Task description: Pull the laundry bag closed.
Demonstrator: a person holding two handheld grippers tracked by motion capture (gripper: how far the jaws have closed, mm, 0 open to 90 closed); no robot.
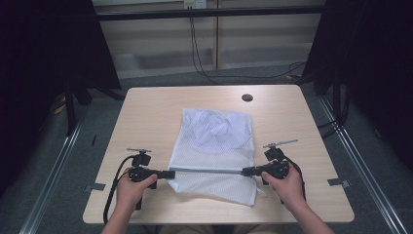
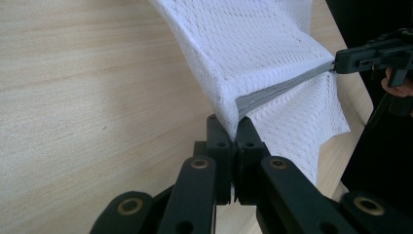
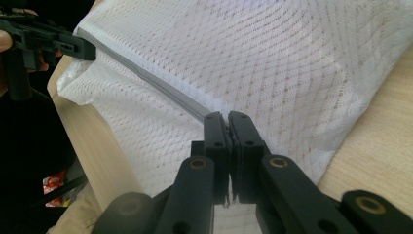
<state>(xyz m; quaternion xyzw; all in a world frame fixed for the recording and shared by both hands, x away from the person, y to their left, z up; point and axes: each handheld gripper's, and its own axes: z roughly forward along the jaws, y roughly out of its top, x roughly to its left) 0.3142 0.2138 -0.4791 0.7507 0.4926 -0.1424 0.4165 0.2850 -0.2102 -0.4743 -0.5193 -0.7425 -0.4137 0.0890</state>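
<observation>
Two grippers, left gripper (image 1: 168, 174) and right gripper (image 1: 246, 171), jaws pinching one white mesh bag (image 1: 214, 151) on one table (image 1: 146, 112).

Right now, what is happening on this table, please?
A person holds a claw in each hand at a wooden table. The left claw and the right claw are each shut on the white mesh garment, at opposite ends of one grey band. The band is pulled straight between them and raised a little, while the far part of the garment lies on the table, with a rumpled patch near its far end.
</observation>
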